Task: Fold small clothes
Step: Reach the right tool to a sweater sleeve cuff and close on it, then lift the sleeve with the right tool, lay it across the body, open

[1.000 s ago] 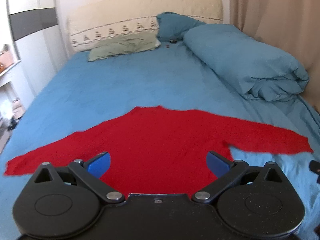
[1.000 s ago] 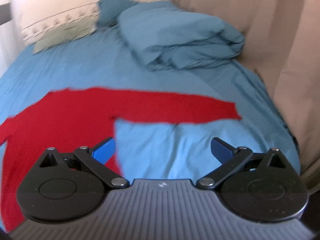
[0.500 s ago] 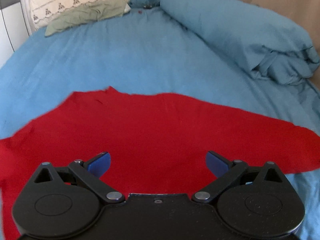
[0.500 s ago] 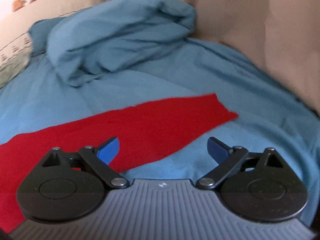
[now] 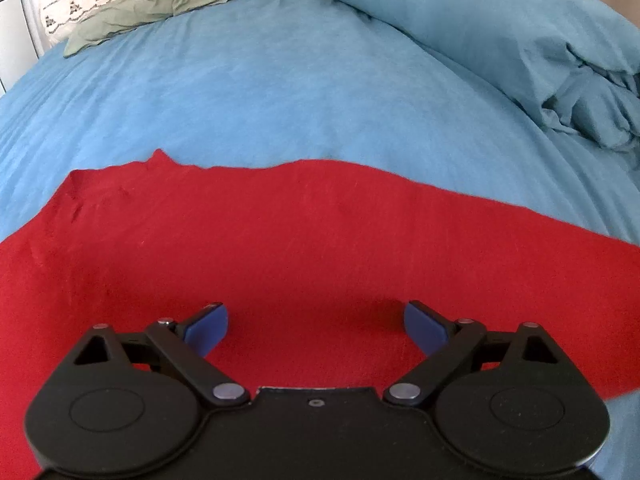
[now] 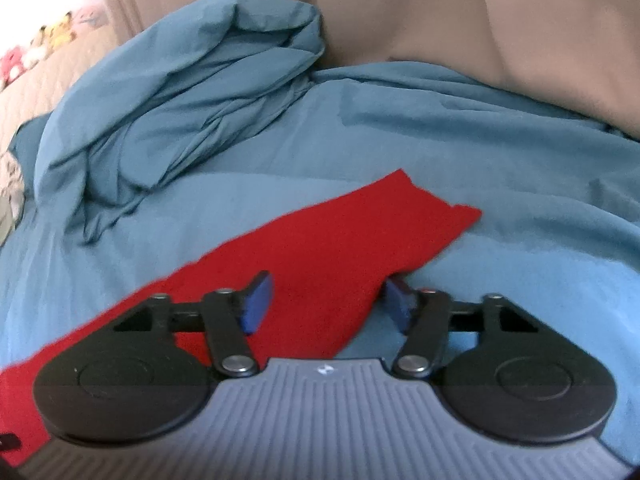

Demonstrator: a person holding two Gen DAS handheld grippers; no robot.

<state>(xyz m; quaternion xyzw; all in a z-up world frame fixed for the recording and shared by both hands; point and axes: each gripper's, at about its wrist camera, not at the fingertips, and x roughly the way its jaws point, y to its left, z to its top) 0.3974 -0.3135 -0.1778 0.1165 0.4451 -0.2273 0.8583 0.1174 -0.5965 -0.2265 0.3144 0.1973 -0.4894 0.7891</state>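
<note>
A bed covered by a blue sheet [image 5: 280,92] fills both views, with a green pillow [image 5: 152,4] at eleven o'clock in the left view, a rolled blue duvet [image 5: 500,28] at one o'clock, and a beige curtain [image 6: 440,12] behind the bed in the right view.

The red garment [image 5: 300,248] lies spread flat on the sheet, across the lower half of the left view, its far edge uneven with a small peak at ten o'clock and a few shallow creases nearby. In the right view one sleeve [image 6: 352,236] is seen running from seven o'clock up to its cuff at one o'clock.

The left gripper [image 5: 316,326] is held wide over the body of the garment, with its jaws just narrowed slightly and nothing pinched between them. The right gripper [image 6: 326,304] is half closed, its jaws having just been closing, with the sleeve between the pads but apparently not yet pressed.

A likely fault is that sheet is caught together with the sleeve, since the right-hand pad sits at the sleeve's edge. A shallow bite could also let the knit slip out when lifted. If only one side is gripped, the fold could be dragged askew.
</note>
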